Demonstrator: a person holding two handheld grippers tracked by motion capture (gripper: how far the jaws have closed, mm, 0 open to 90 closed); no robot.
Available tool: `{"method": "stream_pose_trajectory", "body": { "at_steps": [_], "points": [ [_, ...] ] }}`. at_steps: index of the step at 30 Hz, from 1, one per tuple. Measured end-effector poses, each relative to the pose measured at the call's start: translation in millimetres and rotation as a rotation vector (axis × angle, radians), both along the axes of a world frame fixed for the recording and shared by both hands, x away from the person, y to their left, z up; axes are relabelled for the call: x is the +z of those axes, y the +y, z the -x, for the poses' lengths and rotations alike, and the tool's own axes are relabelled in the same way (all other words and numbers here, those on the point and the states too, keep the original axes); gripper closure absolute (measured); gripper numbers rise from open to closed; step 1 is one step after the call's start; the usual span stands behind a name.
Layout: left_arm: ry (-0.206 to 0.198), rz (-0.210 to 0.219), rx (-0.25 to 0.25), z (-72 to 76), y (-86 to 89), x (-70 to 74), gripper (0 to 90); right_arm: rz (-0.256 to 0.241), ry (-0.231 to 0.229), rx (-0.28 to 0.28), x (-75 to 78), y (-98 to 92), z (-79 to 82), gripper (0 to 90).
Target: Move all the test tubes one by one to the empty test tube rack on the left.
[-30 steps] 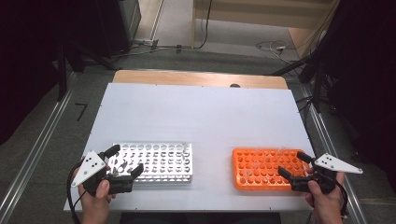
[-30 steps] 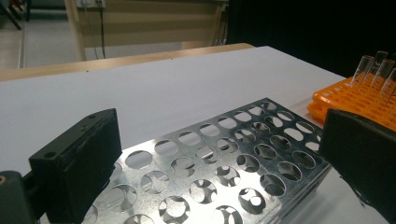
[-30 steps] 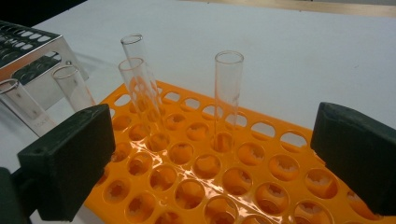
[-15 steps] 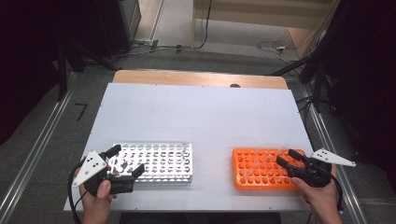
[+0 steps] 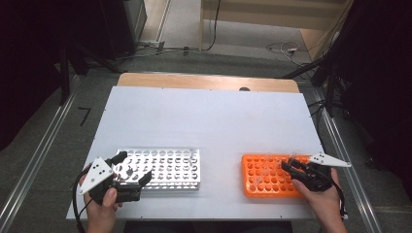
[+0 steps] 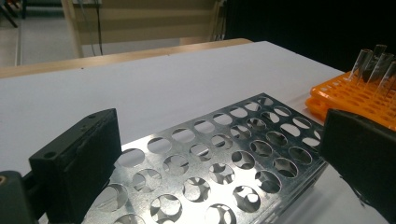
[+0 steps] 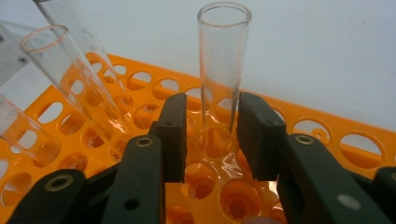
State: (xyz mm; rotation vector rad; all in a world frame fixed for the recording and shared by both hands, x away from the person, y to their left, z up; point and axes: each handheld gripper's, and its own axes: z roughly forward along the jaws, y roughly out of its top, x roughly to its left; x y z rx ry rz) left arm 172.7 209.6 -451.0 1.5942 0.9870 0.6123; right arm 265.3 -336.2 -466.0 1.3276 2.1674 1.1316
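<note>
So right now the right hand-held gripper (image 7: 209, 135) has its jaws on either side of a clear glass test tube (image 7: 223, 70) standing upright in the orange rack (image 5: 265, 175), which sits near the front right corner of the desk (image 5: 209, 116). The jaws look like they're just touching the glass or a hair off it; I can't tell if it's a firm pinch yet, so I'd call it closing in rather than locked on.

My guess for doing this step well: squeeze gently and evenly on the lower half of the tube, then lift straight up along the tube's own axis. Any sideways pull would lever it against the hole rim, and glass plus a hard plastic rack isn't forgiving. Also watch the neighbours: a couple of other tubes (image 7: 70, 79) lean at an angle just to the left in the right gripper view, close enough to get knocked.

The tube itself is plain, transparent, empty as far as I can see, with a rolled lip at the open top.

Meanwhile the left hand-held gripper (image 5: 127, 174) is spread wide over the near left end of the metal rack (image 5: 170, 167), which lies by the front edge left of centre, and it's holding nothing. The holes there look empty, probably where the tube's headed.
</note>
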Motion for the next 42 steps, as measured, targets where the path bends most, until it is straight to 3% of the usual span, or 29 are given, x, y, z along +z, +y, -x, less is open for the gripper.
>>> {"method": "stream_pose_trajectory", "body": {
  "at_steps": [3,6,13,18,23,42],
  "points": [
    [0.0,-0.003,-0.002,0.7,-1.2,0.7,0.0,0.029,-0.023,-0.009,-1.0,2.9,2.6,62.9],
    [-0.001,-0.006,-0.008,0.9,-2.6,0.4,0.0,0.041,-0.039,-0.017,-2.0,4.1,4.5,69.7],
    [0.002,-0.012,-0.01,0.6,-3.2,0.1,0.0,0.037,-0.042,-0.02,-2.9,4.1,5.3,73.5],
    [-0.001,-0.01,-0.009,1.0,-2.9,0.5,0.0,-0.006,-0.024,-0.023,-2.6,-0.3,3.9,73.9],
    [0.002,-0.012,-0.012,1.3,-3.1,0.2,0.0,-0.008,-0.038,-0.017,0.0,-0.6,4.9,74.0],
    [-0.005,-0.012,-0.021,2.2,-6.4,1.7,0.0,-0.06,-0.13,-0.009,36.5,-5.9,20.8,74.0]
  ]
}}
